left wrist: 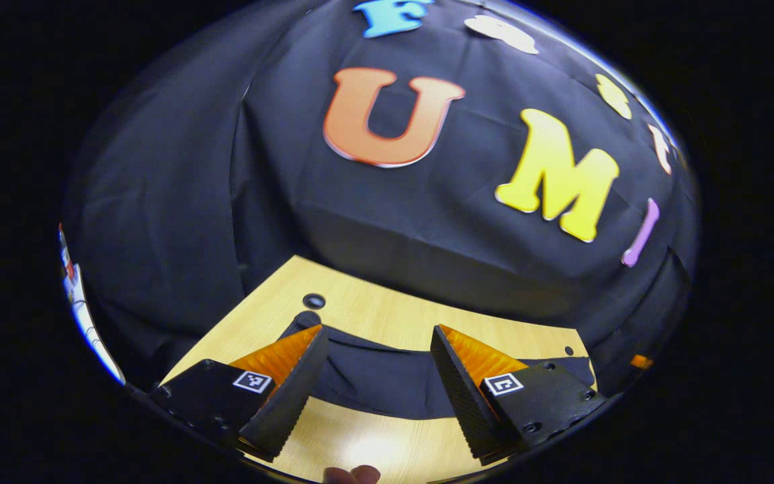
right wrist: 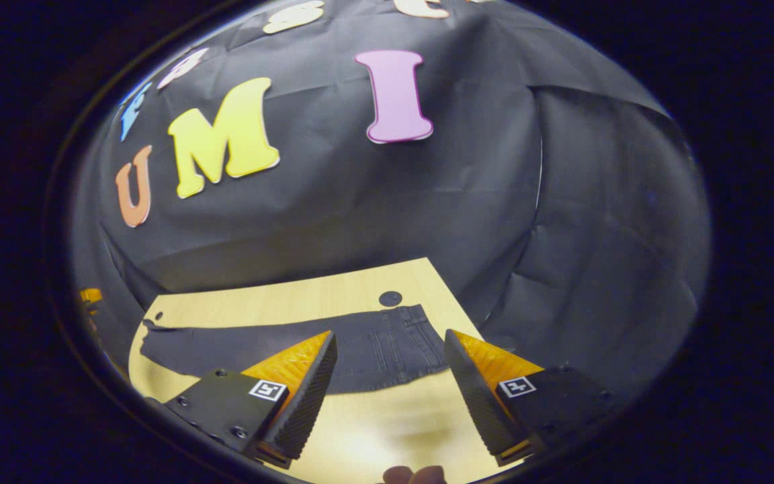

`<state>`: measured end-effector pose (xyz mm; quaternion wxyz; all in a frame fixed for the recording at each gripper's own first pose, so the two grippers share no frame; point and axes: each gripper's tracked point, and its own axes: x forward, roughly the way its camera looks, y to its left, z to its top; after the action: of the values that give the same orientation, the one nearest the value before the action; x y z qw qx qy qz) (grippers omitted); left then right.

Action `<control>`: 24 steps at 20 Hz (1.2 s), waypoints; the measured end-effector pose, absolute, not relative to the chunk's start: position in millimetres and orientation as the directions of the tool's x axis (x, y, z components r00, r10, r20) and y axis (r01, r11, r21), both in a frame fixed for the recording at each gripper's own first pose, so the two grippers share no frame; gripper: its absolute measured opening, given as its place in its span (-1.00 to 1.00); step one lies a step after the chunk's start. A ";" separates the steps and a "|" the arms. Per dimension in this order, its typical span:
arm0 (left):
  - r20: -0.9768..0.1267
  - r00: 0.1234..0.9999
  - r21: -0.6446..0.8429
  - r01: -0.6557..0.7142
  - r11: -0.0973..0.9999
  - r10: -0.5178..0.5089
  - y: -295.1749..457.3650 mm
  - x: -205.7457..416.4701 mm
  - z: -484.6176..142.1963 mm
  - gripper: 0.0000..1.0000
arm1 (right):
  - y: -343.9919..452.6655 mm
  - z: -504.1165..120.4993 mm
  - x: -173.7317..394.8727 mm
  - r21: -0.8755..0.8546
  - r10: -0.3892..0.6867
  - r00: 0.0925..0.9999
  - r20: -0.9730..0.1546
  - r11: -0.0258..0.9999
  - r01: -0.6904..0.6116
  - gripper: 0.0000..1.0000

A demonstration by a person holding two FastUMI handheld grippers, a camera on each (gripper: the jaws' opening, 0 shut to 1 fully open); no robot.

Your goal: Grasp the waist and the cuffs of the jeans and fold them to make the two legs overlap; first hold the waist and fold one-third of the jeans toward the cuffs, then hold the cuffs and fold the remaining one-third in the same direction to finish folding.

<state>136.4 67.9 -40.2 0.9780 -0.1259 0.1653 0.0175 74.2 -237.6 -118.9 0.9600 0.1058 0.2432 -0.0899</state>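
Left gripper: fingers spread wide, nothing between them; held above the near part of the table, pointing toward the back wall.
Jeans, left gripper view: dark denim lying flat ahead of and below the fingers, running crosswise to the gripper's line; one end reaches the left finger near a small dark disc.
Right gripper: fingers likewise wide apart and empty, raised over the near table edge.
Jeans, right gripper view: long axis runs left to right across the table; the waist end, with seams and pocket stitching, lies between the open fingers; the legs stretch away to the left, narrowing to the cuff end.
Deciding relation: by my reading the right gripper is the nearer to the waist and the left gripper to the cuff end, so each would go forward and down to its own end.
Fold state: the garment appears one leg-width wide; whether the legs already overlap I cannot tell.
Table: pale wood, glare at the near edge.
Room: black cloth wall close behind and at both sides.
Person: fingertips at the bottom edge of each view.
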 end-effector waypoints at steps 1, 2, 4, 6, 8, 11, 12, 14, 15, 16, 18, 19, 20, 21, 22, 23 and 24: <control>-0.297 0.955 -0.214 -0.059 0.975 -0.007 55.1 121.5 -37.3 0.97 | -232.7 -115.9 61.2 0.165 -0.124 0.876 -0.466 0.961 0.224 1.00; -0.269 0.963 -0.184 -0.051 0.982 -0.001 45.1 111.5 -33.7 0.97 | -227.0 -115.6 52.5 0.165 -0.128 0.880 -0.458 0.960 0.225 0.96; -0.214 0.977 -0.124 -0.040 0.991 0.013 26.2 98.4 -26.9 0.97 | -209.9 -123.0 40.2 0.182 -0.115 0.879 -0.462 0.958 0.221 0.96; -0.187 0.982 -0.091 -0.046 0.995 0.028 11.2 90.0 -25.1 0.97 | -212.5 -130.3 30.2 0.206 -0.115 0.873 -0.473 0.950 0.236 0.96; -0.166 0.986 -0.091 -0.030 0.995 0.015 -0.5 85.1 -17.1 1.00 | -221.9 -136.6 27.2 0.208 -0.129 0.872 -0.472 0.945 0.252 0.96; -0.166 0.986 -0.047 -0.021 0.999 0.013 -7.2 81.0 -15.8 0.98 | -230.7 -148.2 34.9 0.183 -0.143 0.871 -0.469 0.950 0.254 0.96; -0.168 0.986 -0.041 -0.025 0.999 0.017 -9.3 80.7 -15.7 0.97 | -234.5 -153.8 42.8 0.176 -0.148 0.870 -0.470 0.950 0.257 0.96; -0.191 0.981 -0.045 -0.034 0.998 0.024 -14.1 77.9 -19.3 0.97 | -244.7 -167.0 60.5 0.182 -0.156 0.868 -0.471 0.946 0.269 0.96; -0.200 0.979 -0.048 -0.041 0.998 0.031 -16.8 76.5 -20.2 0.97 | -250.6 -178.9 70.4 0.187 -0.158 0.865 -0.476 0.943 0.275 0.96; -0.212 0.977 -0.054 -0.045 0.998 0.033 -20.0 74.6 -21.3 0.97 | -261.3 -190.9 78.6 0.191 -0.159 0.860 -0.486 0.940 0.282 0.96; -0.235 0.971 -0.053 -0.062 0.997 0.048 -22.5 69.0 -23.4 0.98 | -274.8 -217.2 100.7 0.192 -0.164 0.848 -0.504 0.936 0.296 0.96; -0.250 0.967 -0.051 -0.073 0.996 0.058 -22.1 67.3 -26.5 0.97 | -281.4 -231.5 113.6 0.199 -0.164 0.842 -0.514 0.932 0.302 0.96; -0.264 0.962 -0.051 -0.086 0.995 0.070 -20.8 66.0 -29.1 0.97 | -289.2 -246.3 126.3 0.195 -0.169 0.834 -0.526 0.930 0.312 0.96; -0.277 0.957 -0.054 -0.099 0.994 0.080 -20.5 64.4 -32.3 0.97 | -294.0 -260.7 138.8 0.186 -0.170 0.826 -0.538 0.931 0.313 0.97; -0.297 0.951 -0.052 -0.109 0.993 0.089 -20.6 63.3 -36.3 0.97 | -299.7 -275.2 150.1 0.160 -0.177 0.814 -0.553 0.936 0.312 0.96; -0.313 0.945 -0.042 -0.118 0.992 0.099 -19.1 61.7 -40.8 0.97 | -300.2 -288.4 159.9 0.147 -0.176 0.806 -0.565 0.940 0.308 0.97; -0.327 0.939 -0.038 -0.125 0.991 0.106 -18.0 60.8 -43.8 0.98 | -301.2 -302.1 172.2 0.154 -0.166 0.798 -0.579 0.939 0.308 0.97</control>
<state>60.8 -18.0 -43.8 0.9842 -0.0291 0.1643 0.0588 172.2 -301.2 -302.1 0.9403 0.1213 0.2918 -0.1260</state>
